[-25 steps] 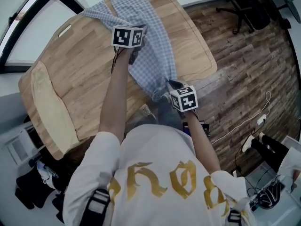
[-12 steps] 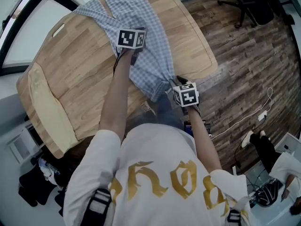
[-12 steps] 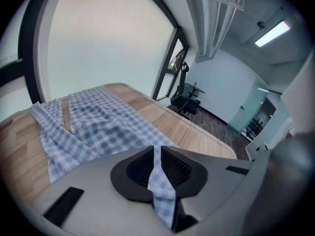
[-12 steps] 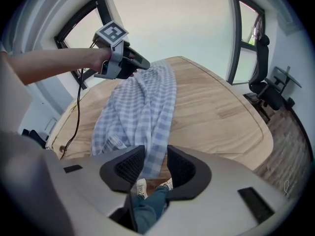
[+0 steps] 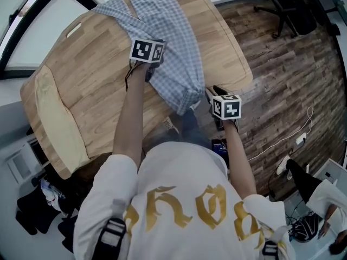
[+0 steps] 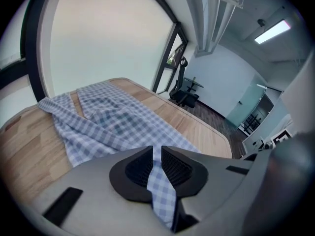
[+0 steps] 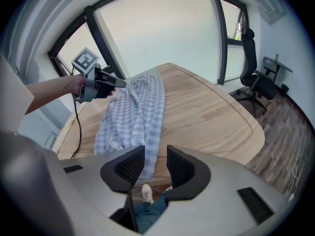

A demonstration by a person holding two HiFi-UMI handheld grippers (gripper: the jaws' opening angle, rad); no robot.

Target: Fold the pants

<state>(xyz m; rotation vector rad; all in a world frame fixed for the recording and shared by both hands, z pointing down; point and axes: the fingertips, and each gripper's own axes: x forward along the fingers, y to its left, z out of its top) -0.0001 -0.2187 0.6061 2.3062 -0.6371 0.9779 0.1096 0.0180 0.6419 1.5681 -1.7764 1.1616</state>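
I read this as the laying-out step, with no fold made yet. The pants (image 5: 168,42) lay lengthwise on the counter (image 5: 92,85), running from its far corner down to the near edge. One end was bunched right at that edge and looked to lap slightly over it.

My left claw (image 6: 156,154) was clamped tight on a pinch of the checked cloth along the garment's left side, about halfway along its length. My right claw (image 7: 156,151) sat just off the near edge, beside the bunched end. Its jaws had just been opening and stood apart. Checked cloth showed through the gap, but the pads were not pressing on it, so I counted that claw as empty.

Next, I judged, the near end needed taking up again and flattening, with the left claw holding or tugging its side to draw out the wrinkles. After that, one end could be carried over to the other.

For room, the bare wood left of the pants was wide and free as far as the cream pad (image 5: 57,123) along the left rim. On the right only a narrower strip of wood remained. The near end was the worry, since it sat at the rim with only floor (image 5: 282,75) beyond, and a careless pull toward me could have dragged it off. The office chair (image 5: 295,7) stood well clear.
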